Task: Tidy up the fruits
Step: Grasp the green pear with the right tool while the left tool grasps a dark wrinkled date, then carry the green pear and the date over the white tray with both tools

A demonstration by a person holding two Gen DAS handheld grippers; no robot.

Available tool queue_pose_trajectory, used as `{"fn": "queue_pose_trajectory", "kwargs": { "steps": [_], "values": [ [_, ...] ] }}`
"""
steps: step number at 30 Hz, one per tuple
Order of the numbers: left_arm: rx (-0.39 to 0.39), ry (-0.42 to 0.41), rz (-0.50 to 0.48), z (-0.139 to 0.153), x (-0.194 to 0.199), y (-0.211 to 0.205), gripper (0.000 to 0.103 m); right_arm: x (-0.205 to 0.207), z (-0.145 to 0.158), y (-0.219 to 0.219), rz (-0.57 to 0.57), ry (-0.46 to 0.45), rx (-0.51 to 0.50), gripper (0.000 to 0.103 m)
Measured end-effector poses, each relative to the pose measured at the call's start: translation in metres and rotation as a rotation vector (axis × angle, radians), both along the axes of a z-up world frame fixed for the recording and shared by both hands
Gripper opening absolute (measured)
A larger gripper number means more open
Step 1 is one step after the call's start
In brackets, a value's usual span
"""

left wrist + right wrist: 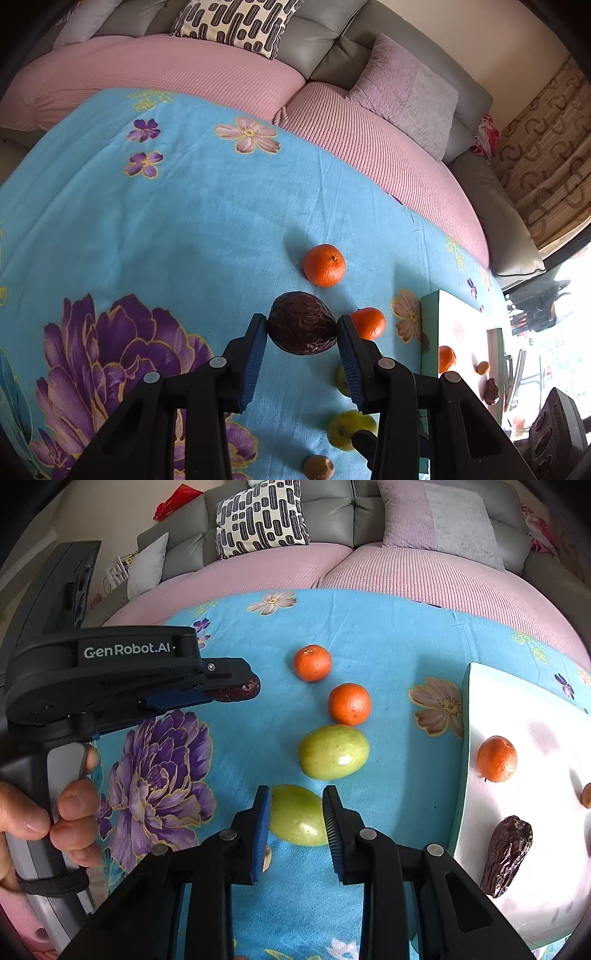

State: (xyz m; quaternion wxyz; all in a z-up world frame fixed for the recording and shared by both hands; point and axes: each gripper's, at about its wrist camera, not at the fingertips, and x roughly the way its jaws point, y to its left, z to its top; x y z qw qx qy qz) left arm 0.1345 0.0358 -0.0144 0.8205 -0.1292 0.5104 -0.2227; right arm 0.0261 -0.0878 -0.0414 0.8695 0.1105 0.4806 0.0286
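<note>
My left gripper is shut on a dark wrinkled date, held above the blue flowered cloth; the right wrist view shows it from the side. My right gripper is closed around a green fruit that lies on the cloth, pads against both its sides. A second green fruit and two oranges lie just beyond. On the right, a white tray holds an orange and another date.
A small tan fruit lies on the cloth near the right gripper. A person's hand grips the left handle. Behind the cloth runs a pink-covered sofa with cushions. The tray's teal edge stands to my right.
</note>
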Motion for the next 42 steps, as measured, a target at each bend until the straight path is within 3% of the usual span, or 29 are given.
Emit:
{"fn": "queue_pose_trajectory", "kwargs": {
  "steps": [4, 6, 8, 9, 12, 21, 42],
  "values": [
    [0.010, 0.001, 0.018, 0.000, -0.002, 0.002, 0.042, -0.001, -0.002, 0.000, -0.004, 0.004, -0.011, 0.030],
    [0.022, 0.012, 0.025, 0.000, -0.002, 0.003, 0.042, 0.000, -0.003, 0.001, -0.005, 0.009, -0.012, 0.035],
    [0.048, 0.028, 0.041, -0.004, -0.002, 0.006, 0.042, 0.002, -0.005, 0.002, -0.014, 0.017, -0.018, 0.050],
    [0.060, 0.036, 0.049, -0.005, -0.002, 0.007, 0.042, 0.002, -0.007, 0.003, -0.011, 0.021, -0.011, 0.051],
    [0.072, 0.059, 0.075, -0.010, -0.004, 0.015, 0.042, 0.005, -0.011, 0.006, -0.001, 0.037, 0.013, 0.051],
    [0.072, 0.057, 0.137, -0.008, -0.006, 0.035, 0.042, 0.011, -0.029, 0.021, 0.017, 0.084, -0.038, 0.051],
    [0.086, 0.066, 0.134, -0.010, -0.007, 0.032, 0.042, 0.007, -0.032, 0.023, 0.018, 0.066, -0.039, 0.052]
  ]
}}
